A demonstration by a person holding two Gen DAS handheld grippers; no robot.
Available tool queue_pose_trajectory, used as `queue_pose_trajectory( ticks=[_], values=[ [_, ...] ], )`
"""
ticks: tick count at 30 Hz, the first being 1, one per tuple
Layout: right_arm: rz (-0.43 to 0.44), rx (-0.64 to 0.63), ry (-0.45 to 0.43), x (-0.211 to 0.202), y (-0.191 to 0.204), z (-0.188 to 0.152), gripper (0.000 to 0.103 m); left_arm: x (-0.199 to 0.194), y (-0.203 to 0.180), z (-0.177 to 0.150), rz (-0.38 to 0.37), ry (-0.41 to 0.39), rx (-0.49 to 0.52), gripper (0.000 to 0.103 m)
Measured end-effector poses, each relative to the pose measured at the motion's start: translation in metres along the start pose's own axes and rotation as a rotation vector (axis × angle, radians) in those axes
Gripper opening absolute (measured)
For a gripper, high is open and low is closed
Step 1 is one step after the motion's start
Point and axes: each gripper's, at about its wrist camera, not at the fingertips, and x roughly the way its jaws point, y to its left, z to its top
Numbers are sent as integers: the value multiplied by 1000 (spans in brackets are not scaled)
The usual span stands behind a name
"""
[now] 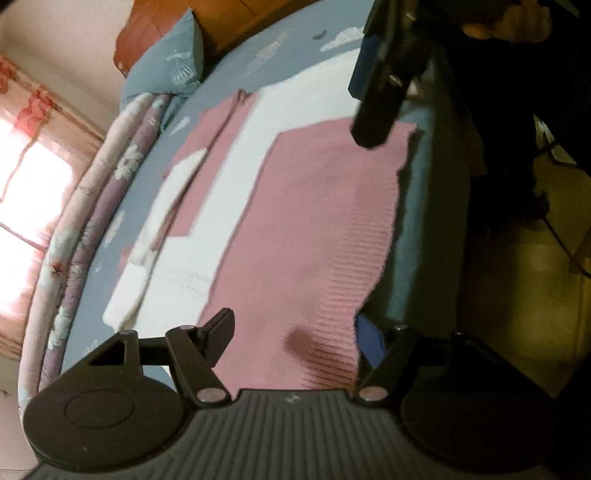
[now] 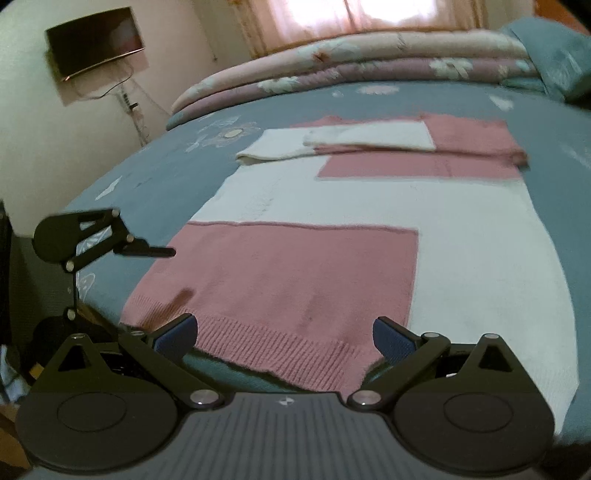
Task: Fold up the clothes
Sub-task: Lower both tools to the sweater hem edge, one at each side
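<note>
Sweater [image 2: 295, 273] — pink and white knit — lay flat on the blue bed [image 2: 147, 177]. Right tongs [image 2: 284, 336] stood wide over its ribbed hem; left tongs [image 1: 295, 328] also gaped above the pink panel, gripping nothing.

A pink-and-white sweater [image 2: 369, 229] and folded quilts [image 2: 351, 62] lie on the bed [image 2: 155, 173].

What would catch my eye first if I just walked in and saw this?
Most likely the big pink and white sweater spread flat across the blue-grey bedspread, its ribbed hem at the near edge of the bed. Next, the two black hand-held grippers: the right gripper with open jaws either side of that hem, and the left gripper over the sweater's corner. Behind lie folded floral quilts under a bright pink-curtained window.
</note>
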Motion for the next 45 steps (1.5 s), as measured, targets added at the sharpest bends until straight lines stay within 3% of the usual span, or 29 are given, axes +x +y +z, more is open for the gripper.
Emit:
queue_pose_trajectory(
  ticks=[5, 9, 14, 16, 26, 34, 45],
  values=[
    [-26, -212, -35, -1, 29, -1, 103, -8, 15, 2, 29, -28, -36, 72],
    [4, -435, -57, 6, 59, -11, 102, -9, 24, 1, 33, -35, -71, 72],
    [-58, -651, -14, 38, 88, -25, 80, -7, 25, 1, 33, -35, -86, 72],
    [-56, -666, 7, 48, 91, -27, 73, -7, 25, 0, 29, -34, -92, 72],
    [-86, -785, 12, 60, 106, -39, 74, -15, 16, -8, -15, -27, -63, 73],
    [-110, -750, 32, 52, 100, -43, 78, -6, 0, -15, -61, -6, -47, 74],
    [-121, -728, -5, 42, 93, -40, 81, -6, 3, -8, 49, -20, -39, 77]
  ],
)
